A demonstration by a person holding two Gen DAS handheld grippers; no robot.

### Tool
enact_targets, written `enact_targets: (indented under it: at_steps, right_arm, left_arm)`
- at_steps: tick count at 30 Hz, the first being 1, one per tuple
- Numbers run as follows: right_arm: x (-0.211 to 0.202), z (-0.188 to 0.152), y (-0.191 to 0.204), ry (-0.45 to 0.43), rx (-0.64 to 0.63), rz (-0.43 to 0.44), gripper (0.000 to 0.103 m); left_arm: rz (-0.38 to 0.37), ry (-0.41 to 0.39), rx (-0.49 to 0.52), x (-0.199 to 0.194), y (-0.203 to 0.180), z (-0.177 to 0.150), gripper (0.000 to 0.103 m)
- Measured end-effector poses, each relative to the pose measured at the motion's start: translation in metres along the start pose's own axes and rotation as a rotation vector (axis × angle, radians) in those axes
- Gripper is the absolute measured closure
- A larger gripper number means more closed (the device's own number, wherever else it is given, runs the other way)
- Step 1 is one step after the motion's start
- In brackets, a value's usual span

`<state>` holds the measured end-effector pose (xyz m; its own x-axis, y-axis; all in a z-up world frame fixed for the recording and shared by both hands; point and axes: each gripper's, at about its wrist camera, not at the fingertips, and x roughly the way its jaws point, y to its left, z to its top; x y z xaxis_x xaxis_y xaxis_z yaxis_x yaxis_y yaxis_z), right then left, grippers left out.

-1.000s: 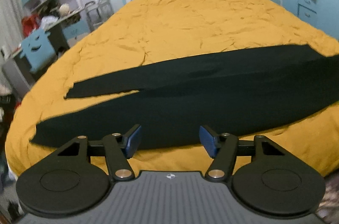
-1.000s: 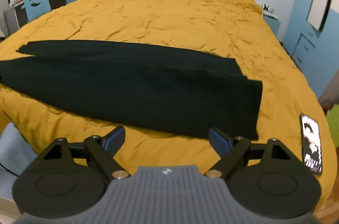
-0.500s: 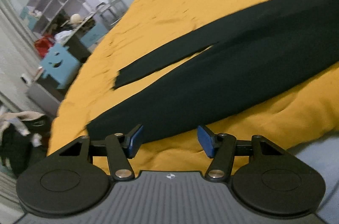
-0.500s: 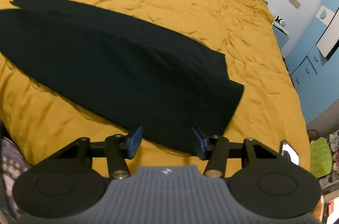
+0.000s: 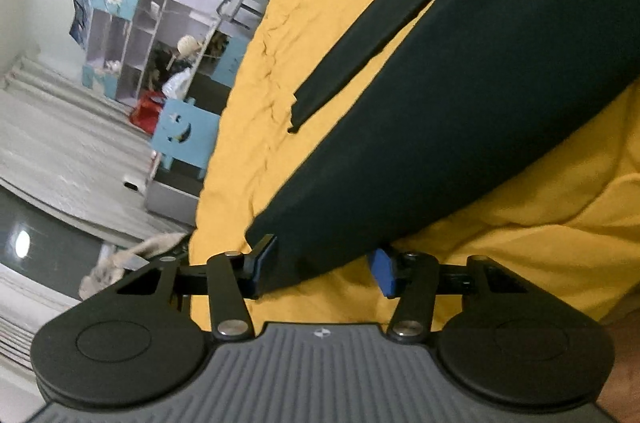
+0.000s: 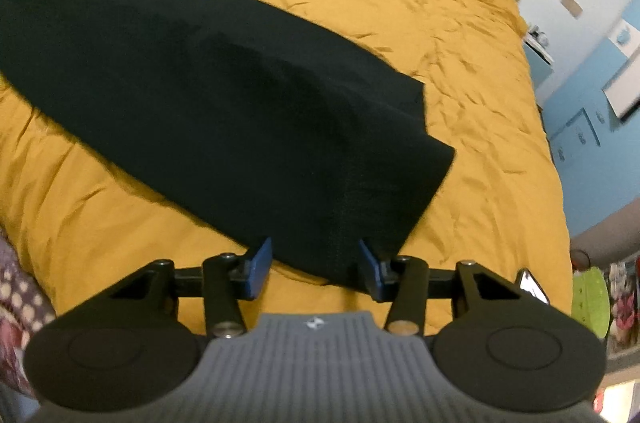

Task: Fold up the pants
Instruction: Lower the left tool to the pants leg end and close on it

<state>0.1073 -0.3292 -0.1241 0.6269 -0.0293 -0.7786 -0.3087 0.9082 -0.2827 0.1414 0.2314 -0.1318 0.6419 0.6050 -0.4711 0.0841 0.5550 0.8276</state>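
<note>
left wrist view: the left gripper (image 5: 320, 269) is spread wide at the hem end of one pair of black pants (image 5: 460, 127), its fingers straddling the cuff edge, gripping nothing; the pants lie flat on the yellow bedspread (image 5: 540, 223), a blue chair (image 5: 184, 139) beyond. right wrist view: the right gripper (image 6: 314, 269) is likewise open, astride the waistband edge, with a phone (image 6: 532, 285) at the bed's right edge.

Both claws have come down from above the bed to the pants (image 5: 440, 127). The left claw (image 5: 322, 269) now straddles the hem of the near leg, and the right claw (image 6: 316, 267) straddles the waistband's near corner, its jaws narrower than before.
</note>
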Motion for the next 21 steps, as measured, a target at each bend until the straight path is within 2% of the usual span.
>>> enact_targets:
  at_steps: [1, 3, 5, 6, 7, 11, 16, 18, 20, 21]
  right_arm:
    - [0.001, 0.000, 0.003, 0.002, -0.029, 0.004, 0.062]
    - [0.001, -0.003, 0.007, -0.001, -0.086, 0.014, 0.065]
    - [-0.001, -0.007, 0.010, -0.003, -0.134, 0.018, 0.065]
    - [-0.001, -0.009, 0.011, -0.001, -0.161, 0.014, 0.065]
    - [-0.002, -0.011, 0.013, -0.001, -0.190, 0.013, 0.065]
    - [-0.004, -0.017, 0.020, -0.012, -0.309, 0.014, 0.065]
    - [0.004, -0.031, 0.036, -0.038, -0.518, -0.069, 0.071]
    - [0.009, -0.039, 0.042, -0.051, -0.600, -0.110, 0.080]
    - [0.013, -0.047, 0.045, -0.072, -0.669, -0.136, 0.095]
    - [0.013, -0.049, 0.047, -0.086, -0.695, -0.151, 0.098]
  left_arm:
    - [0.007, 0.000, 0.001, 0.002, 0.000, -0.001, 0.054]
    - [0.014, 0.018, -0.012, 0.008, 0.002, -0.002, 0.079]
    - [0.034, 0.038, -0.078, 0.010, 0.010, -0.002, 0.086]
    - [0.029, 0.042, -0.119, 0.010, 0.014, -0.001, 0.094]
    - [0.020, 0.042, -0.166, 0.008, 0.020, 0.000, 0.096]
    - [-0.005, 0.060, -0.311, -0.001, 0.037, 0.010, 0.101]
    - [-0.004, 0.111, -0.413, -0.008, 0.055, 0.018, 0.101]
    - [0.004, 0.123, -0.440, -0.006, 0.062, 0.022, 0.101]
    - [0.014, 0.131, -0.449, -0.010, 0.066, 0.025, 0.102]
    - [0.019, 0.135, -0.450, -0.009, 0.066, 0.027, 0.102]
